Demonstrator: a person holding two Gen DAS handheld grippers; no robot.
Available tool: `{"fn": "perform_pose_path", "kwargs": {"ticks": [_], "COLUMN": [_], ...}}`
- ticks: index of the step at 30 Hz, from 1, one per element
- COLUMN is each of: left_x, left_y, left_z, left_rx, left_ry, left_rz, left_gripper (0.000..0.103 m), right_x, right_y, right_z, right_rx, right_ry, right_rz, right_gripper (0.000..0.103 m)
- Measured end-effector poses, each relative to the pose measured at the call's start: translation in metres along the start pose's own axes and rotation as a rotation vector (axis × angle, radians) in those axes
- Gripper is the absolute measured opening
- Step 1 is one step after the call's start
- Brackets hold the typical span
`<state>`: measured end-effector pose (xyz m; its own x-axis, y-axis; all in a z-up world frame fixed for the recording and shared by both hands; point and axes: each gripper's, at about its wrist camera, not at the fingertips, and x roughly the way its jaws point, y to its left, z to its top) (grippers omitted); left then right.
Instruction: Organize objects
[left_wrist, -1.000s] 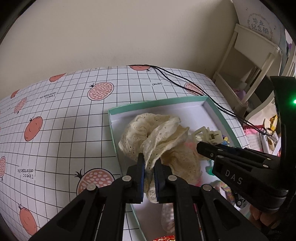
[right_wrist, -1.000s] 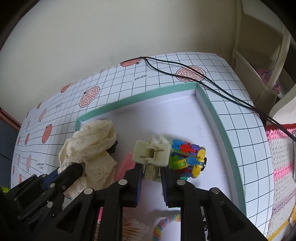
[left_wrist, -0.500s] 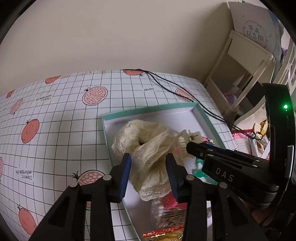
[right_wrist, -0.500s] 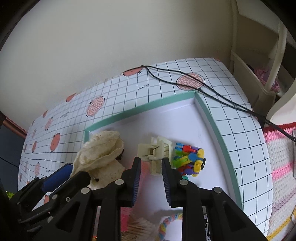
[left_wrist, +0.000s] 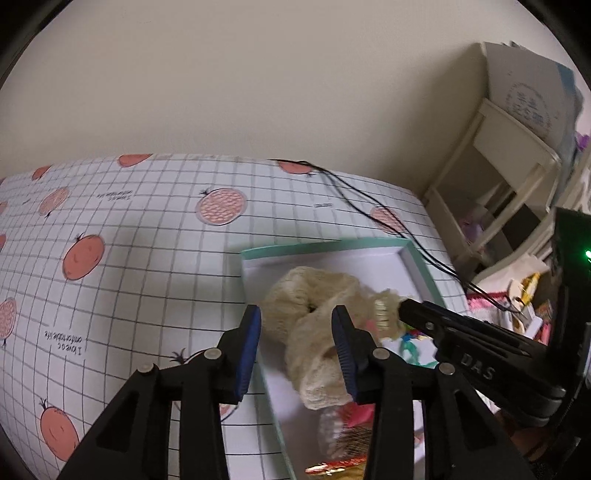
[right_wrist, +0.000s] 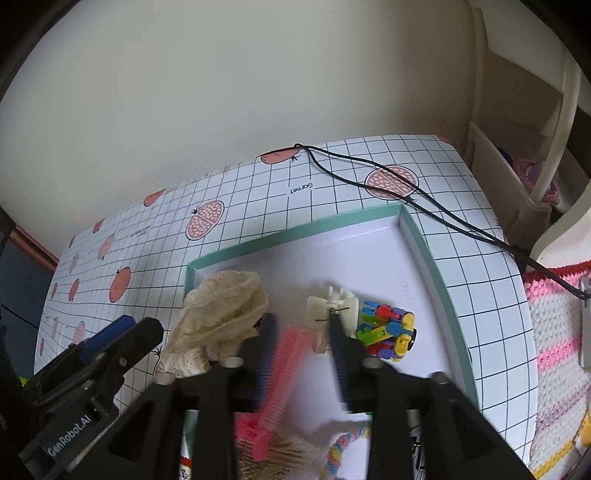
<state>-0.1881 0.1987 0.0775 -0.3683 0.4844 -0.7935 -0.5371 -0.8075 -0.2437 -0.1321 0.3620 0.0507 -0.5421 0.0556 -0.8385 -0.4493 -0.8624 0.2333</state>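
Observation:
A cream lace scrunchie (left_wrist: 310, 295) lies at the left end of the teal-rimmed white tray (left_wrist: 321, 247). My left gripper (left_wrist: 297, 345) hovers over it with its jaws opening, and the pads do not press the fabric. In the right wrist view the scrunchie (right_wrist: 225, 306) sits left of a cream hair claw clip (right_wrist: 332, 306) on the tray (right_wrist: 295, 230) floor. My right gripper (right_wrist: 301, 328) is blurred, its jaws opening. The clip lies free just beyond its right fingertip, and a pink comb (right_wrist: 284, 373) lies below the gap.
A colourful block toy (right_wrist: 388, 330) rests right of the clip. A rainbow braided loop (right_wrist: 343, 446) lies at the tray's near end. Black cables (right_wrist: 406, 192) cross the gridded tablecloth behind the tray. A white shelf (right_wrist: 517, 147) and a pink striped crochet mat (right_wrist: 554, 350) stand to the right.
My left jaws let go of the scrunchie and drew up and back from it. My right jaws spread wide off the hair clip, which now rests in the tray.

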Motion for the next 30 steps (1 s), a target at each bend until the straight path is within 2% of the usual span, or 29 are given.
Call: {"fn": "perform_pose_path", "kwargs": {"ticks": [1, 3, 6, 9, 11, 14, 20, 24, 30], "left_x": [0.001, 0.001, 0.001, 0.0, 0.001, -0.001, -0.002, -0.004, -0.003], "left_y": [0.004, 0.009, 0.017, 0.026, 0.031, 0.039, 0.051, 0.059, 0.066], "left_z": [0.0, 0.0, 0.0, 0.0, 0.0, -0.001, -0.001, -0.003, -0.004], "left_rx": [-0.013, -0.025, -0.051, -0.08, -0.093, -0.118, -0.147, -0.169, -0.185], "left_ry": [0.001, -0.006, -0.019, -0.04, -0.044, -0.063, -0.086, -0.1, -0.095], "left_rz": [0.012, 0.035, 0.072, 0.105, 0.121, 0.145, 0.203, 0.25, 0.273], "left_gripper": [0.048, 0.061, 0.067, 0.081, 0.084, 0.095, 0.103, 0.103, 0.103], "right_x": [0.001, 0.002, 0.003, 0.002, 0.002, 0.002, 0.003, 0.002, 0.002], "right_y": [0.0, 0.0, 0.001, 0.003, 0.004, 0.004, 0.006, 0.01, 0.016], "right_z": [0.0, -0.001, -0.001, -0.001, -0.001, -0.001, -0.002, -0.003, -0.004], "right_rx": [0.002, 0.003, -0.001, -0.008, -0.012, -0.009, -0.026, -0.047, -0.057], "right_ry": [0.0, 0.004, 0.002, -0.003, -0.009, -0.014, -0.026, -0.041, -0.044], "right_rz": [0.003, 0.01, 0.009, 0.013, 0.009, 0.007, -0.001, 0.0, -0.011], "right_gripper": [0.059, 0.059, 0.065, 0.071, 0.08, 0.092, 0.103, 0.103, 0.103]}}
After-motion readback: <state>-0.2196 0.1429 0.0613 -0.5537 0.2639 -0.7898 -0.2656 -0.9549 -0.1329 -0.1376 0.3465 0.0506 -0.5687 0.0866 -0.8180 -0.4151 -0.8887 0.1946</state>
